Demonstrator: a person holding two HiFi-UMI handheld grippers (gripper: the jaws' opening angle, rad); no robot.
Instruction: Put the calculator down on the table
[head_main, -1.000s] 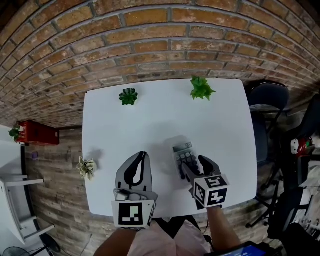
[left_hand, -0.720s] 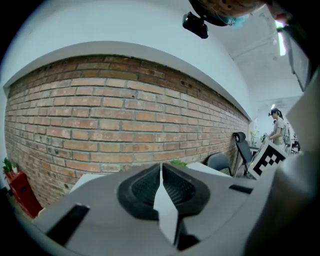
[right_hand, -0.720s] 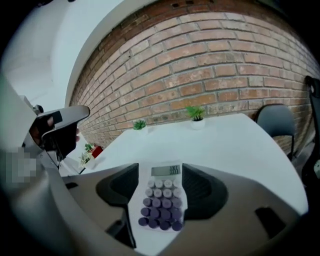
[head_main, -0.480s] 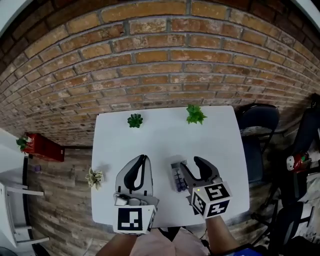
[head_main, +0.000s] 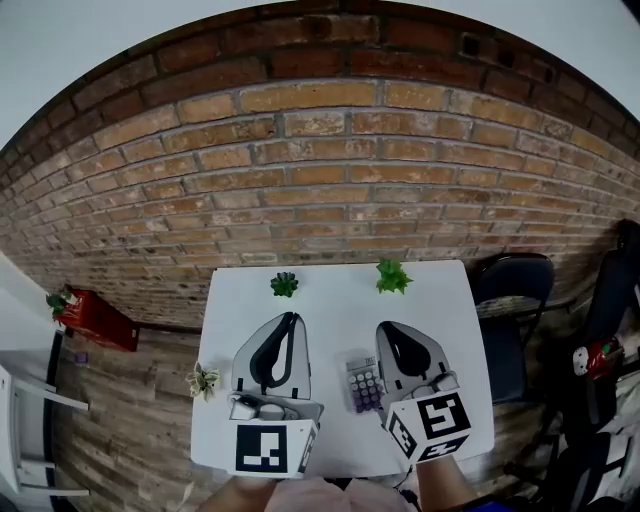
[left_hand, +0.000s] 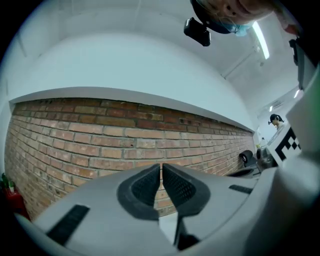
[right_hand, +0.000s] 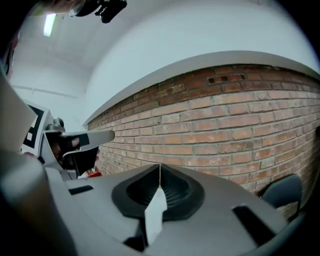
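Note:
The calculator (head_main: 364, 383), grey with dark keys, lies flat on the white table (head_main: 330, 300) between my two grippers, with neither touching it. In the head view my right gripper (head_main: 385, 328) is raised just right of the calculator; its jaws are closing and meet with nothing between them. My left gripper (head_main: 287, 318) hangs to the left, shut and empty. Both gripper views look level at the brick wall: the left gripper (left_hand: 161, 166) and the right gripper (right_hand: 159, 167) each show pads together and no object.
A small succulent (head_main: 284, 284) and a leafy plant (head_main: 392, 276) stand at the table's far edge. Another small plant (head_main: 204, 380) sits by the left edge. A dark chair (head_main: 510, 300) stands to the right, a red box (head_main: 95, 318) on the floor to the left.
Both grippers have risen well above the table. The right jaws, open around the calculator a second ago, have left it lying on the table and come together.

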